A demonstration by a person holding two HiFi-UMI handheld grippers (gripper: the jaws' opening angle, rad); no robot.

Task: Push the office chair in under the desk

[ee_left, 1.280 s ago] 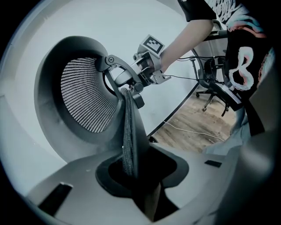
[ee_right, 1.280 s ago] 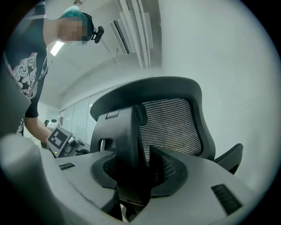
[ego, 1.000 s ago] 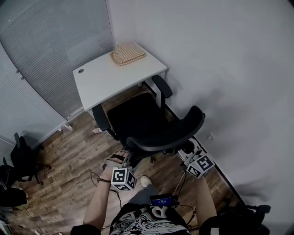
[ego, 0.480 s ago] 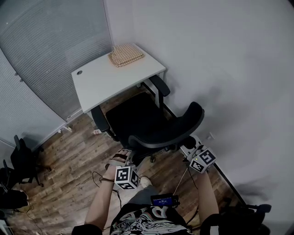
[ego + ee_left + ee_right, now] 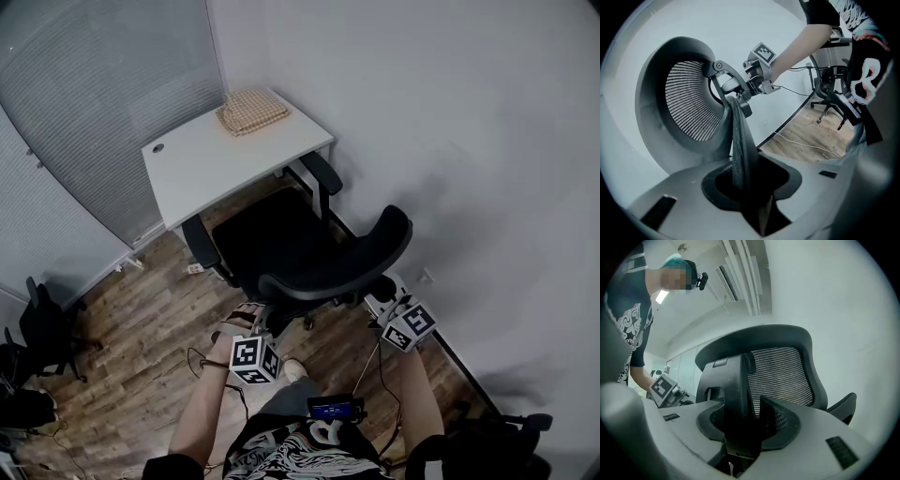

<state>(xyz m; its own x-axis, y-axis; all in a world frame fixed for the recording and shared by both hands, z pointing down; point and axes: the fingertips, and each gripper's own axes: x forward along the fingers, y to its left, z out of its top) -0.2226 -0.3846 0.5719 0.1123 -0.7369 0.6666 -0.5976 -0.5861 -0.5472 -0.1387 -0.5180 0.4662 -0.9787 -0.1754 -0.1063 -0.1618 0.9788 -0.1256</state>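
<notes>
Black office chair [image 5: 281, 246] stands on wood floor [image 5: 150, 319], front of seat and armrests at near edge of white tabletop [image 5: 202, 169], which lies at 11 o'clock. Mesh backrest [image 5: 342, 267] faces person, 5 o'clock. Left tongs [image 5: 262, 314] pinching side edge of backrest, 7 o'clock. Right tongs [image 5: 380, 302] pinching rear frame of backrest, 4 o'clock. Woven mat [image 5: 251, 111] on far corner of tabletop.

An office: white desk [image 5: 216, 164], mesh swivel chair [image 5: 342, 264], slatted blinds [image 5: 98, 103].

Black chair [image 5: 281, 246], white desk [image 5: 217, 165], wood-grain floor [image 5: 150, 323]
</notes>
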